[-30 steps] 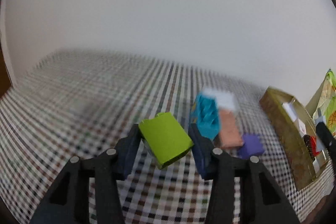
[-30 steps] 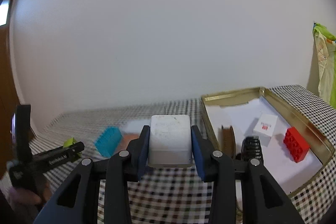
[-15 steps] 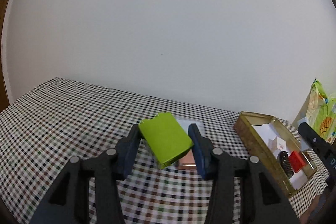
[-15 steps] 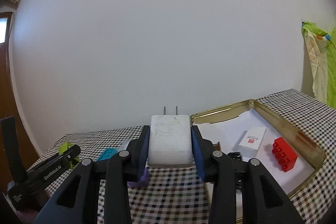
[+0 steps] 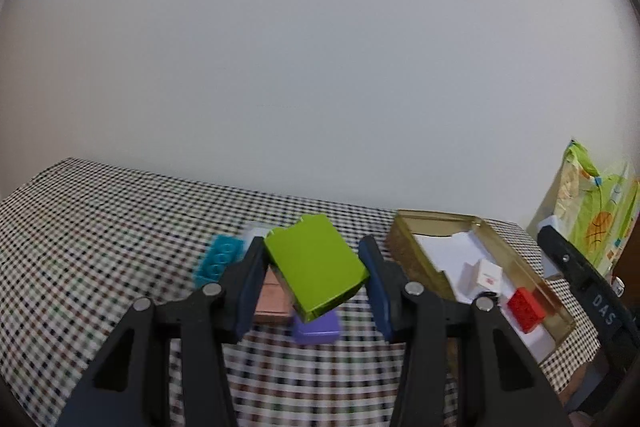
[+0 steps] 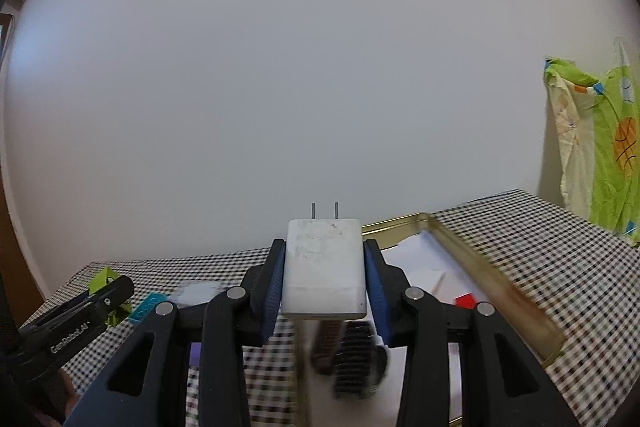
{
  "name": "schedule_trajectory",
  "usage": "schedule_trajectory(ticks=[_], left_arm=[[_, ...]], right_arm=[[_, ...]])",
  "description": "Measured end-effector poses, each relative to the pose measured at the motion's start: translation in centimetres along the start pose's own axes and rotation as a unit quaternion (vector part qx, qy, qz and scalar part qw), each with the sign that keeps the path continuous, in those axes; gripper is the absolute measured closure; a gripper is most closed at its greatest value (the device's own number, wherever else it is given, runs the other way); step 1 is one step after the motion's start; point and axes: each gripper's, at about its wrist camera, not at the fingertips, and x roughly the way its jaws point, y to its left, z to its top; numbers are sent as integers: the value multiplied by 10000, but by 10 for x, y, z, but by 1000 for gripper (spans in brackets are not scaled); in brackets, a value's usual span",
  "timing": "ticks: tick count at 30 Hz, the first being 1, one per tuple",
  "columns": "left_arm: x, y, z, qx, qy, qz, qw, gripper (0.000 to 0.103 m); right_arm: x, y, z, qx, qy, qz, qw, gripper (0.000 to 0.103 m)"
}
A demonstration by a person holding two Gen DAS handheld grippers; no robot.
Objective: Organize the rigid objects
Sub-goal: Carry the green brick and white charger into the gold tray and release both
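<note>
My left gripper (image 5: 314,281) is shut on a lime-green block (image 5: 316,267), held tilted above the checked tablecloth. Below it lie a teal brick (image 5: 218,259), a pink block (image 5: 274,297) and a purple block (image 5: 316,329). My right gripper (image 6: 324,281) is shut on a white plug charger (image 6: 324,267), prongs pointing away, at the near left corner of the gold tin tray (image 6: 492,279). The tray (image 5: 416,251) holds a red brick (image 5: 526,309), a small white box (image 5: 486,273), a black ribbed piece (image 6: 352,359) and a brown item (image 6: 326,343).
A green printed bag (image 6: 608,155) hangs at the right past the tray. In the right wrist view the left gripper (image 6: 80,319) reaches in from the left; in the left wrist view the right gripper (image 5: 580,287) crosses the right edge. A plain white wall stands behind the table.
Both grippers have risen and tilted up, each keeping its object. The left one swung toward the tray, which now looks nearer. The right one moved over the tray's near corner.
</note>
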Motion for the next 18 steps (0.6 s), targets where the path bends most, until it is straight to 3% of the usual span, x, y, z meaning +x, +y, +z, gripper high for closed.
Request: schedule_trajectory(ticks=[18], left_arm=[[12,-97,-8,424,120,-553,9975,57]], right_arm=[[7,-69,12,24,23,-539,9985,62]])
